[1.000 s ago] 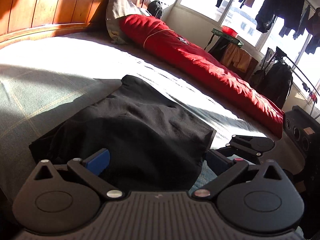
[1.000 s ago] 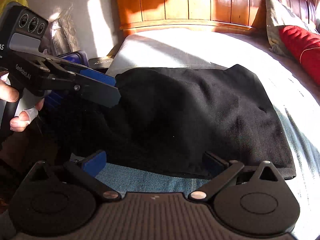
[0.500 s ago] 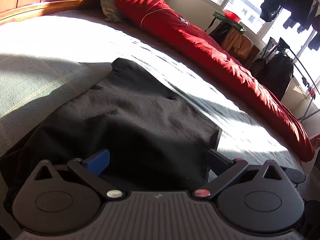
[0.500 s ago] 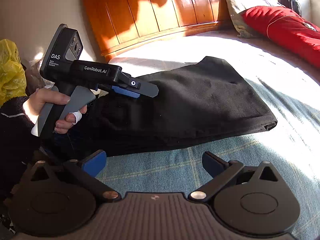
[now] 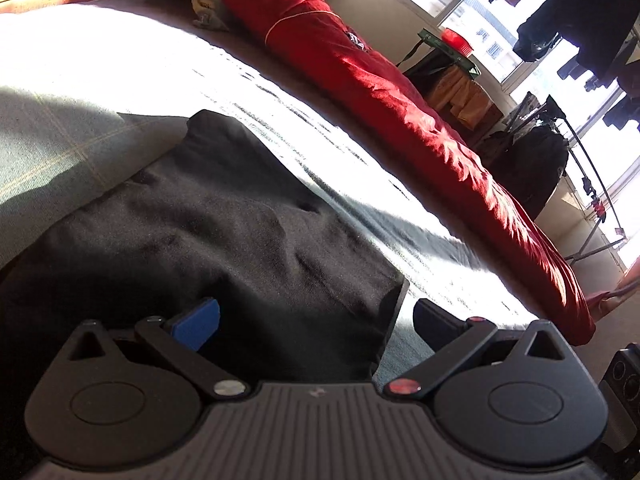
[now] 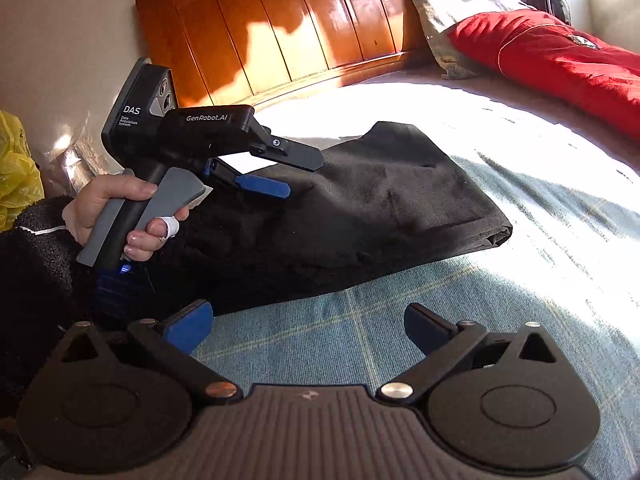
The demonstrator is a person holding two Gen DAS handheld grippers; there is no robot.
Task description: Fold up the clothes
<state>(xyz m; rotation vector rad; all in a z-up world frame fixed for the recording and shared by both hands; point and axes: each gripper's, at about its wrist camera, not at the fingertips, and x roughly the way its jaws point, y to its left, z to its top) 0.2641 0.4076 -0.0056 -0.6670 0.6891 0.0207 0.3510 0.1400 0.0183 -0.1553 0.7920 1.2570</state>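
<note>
Right wrist view is showing the left tool (image 6: 280, 172) hovering, spread and empty, over the near-left end of the one black garment (image 6: 380, 208), which is lying on the bed (image 6: 400, 344) with its long axis running left to right. The right tool (image 6: 308, 320), also spread, is sitting nearer, just off the garment's near edge; the left is probably closer.

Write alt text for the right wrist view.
A folded black garment lies on a blue-green checked bedspread, with the hand-held left gripper open above its near end. The right gripper, open and empty, hangs over bare bedspread in front; a wooden headboard stands behind.
</note>
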